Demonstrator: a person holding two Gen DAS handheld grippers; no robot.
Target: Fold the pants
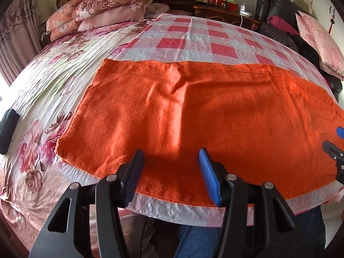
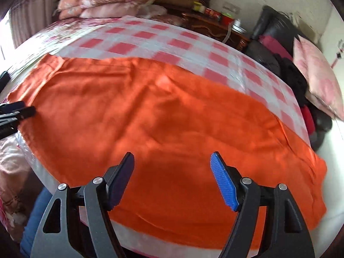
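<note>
The orange pants (image 1: 193, 111) lie flat and spread wide on a red-and-white checked plastic sheet (image 1: 215, 38) on the bed; they also fill the right wrist view (image 2: 150, 118). My left gripper (image 1: 172, 152) is open and empty, hovering over the near edge of the pants toward their left part. My right gripper (image 2: 172, 157) is open and empty over the near edge further right. The right gripper shows at the right edge of the left wrist view (image 1: 335, 146). The left gripper shows at the left edge of the right wrist view (image 2: 15, 111).
Floral pillows (image 1: 107, 6) are stacked at the bed's head. A wooden nightstand (image 1: 225, 13) with small items stands beyond. A black sofa (image 1: 277, 10) with a pink pillow (image 1: 318, 40) and dark clothes is at the right. A dark object (image 1: 8, 133) lies at the left bed edge.
</note>
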